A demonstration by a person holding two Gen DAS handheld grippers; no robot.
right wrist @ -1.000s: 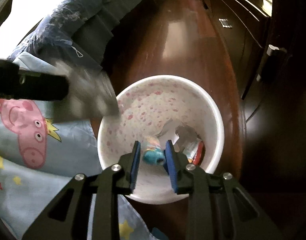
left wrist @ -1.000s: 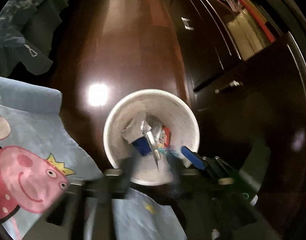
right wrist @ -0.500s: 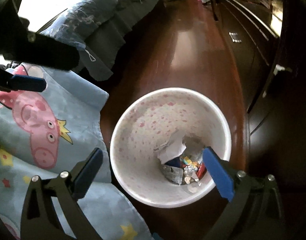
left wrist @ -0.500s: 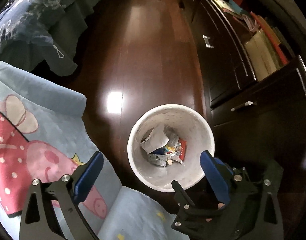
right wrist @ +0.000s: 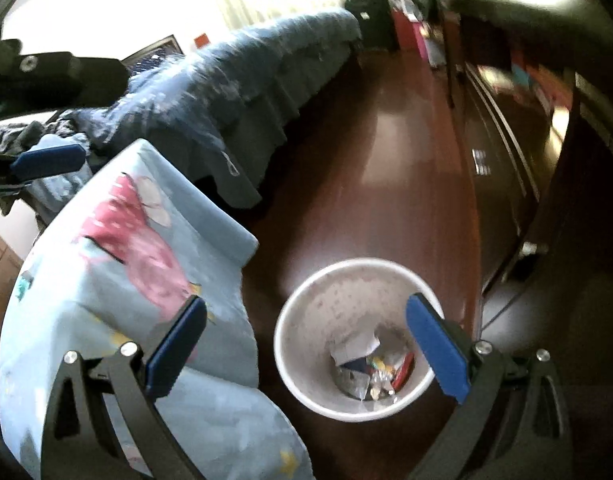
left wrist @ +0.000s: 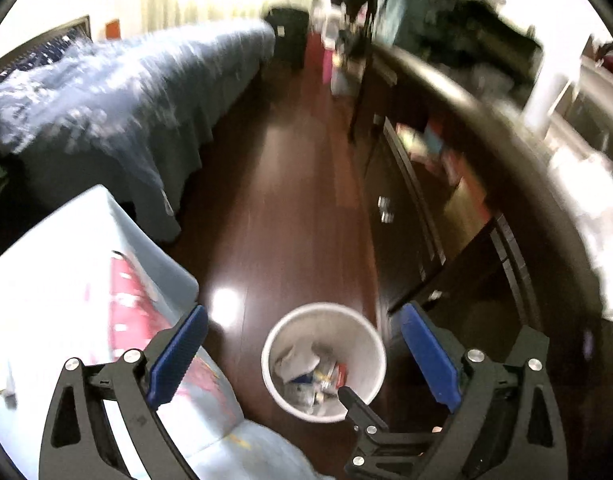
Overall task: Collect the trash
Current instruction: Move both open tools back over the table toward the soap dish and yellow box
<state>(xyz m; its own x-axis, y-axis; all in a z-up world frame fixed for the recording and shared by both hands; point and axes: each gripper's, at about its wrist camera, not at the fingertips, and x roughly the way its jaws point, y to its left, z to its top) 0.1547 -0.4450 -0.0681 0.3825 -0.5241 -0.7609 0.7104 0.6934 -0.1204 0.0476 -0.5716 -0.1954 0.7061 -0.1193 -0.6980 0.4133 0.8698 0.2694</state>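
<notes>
Below, the upright bin (right wrist: 306, 312) opens upward, trash (right wrist: 370, 368) inside.

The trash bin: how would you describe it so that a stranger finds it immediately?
Look at the dark red wooden floor between the bed and the dark cabinets. The trash bin stands there beside a light blue cartoon blanket. It is the only round white container, holding crumpled wrappers.

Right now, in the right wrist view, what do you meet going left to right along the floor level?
Cartoon blanket → white bin holding trash → dark cabinet.
</notes>
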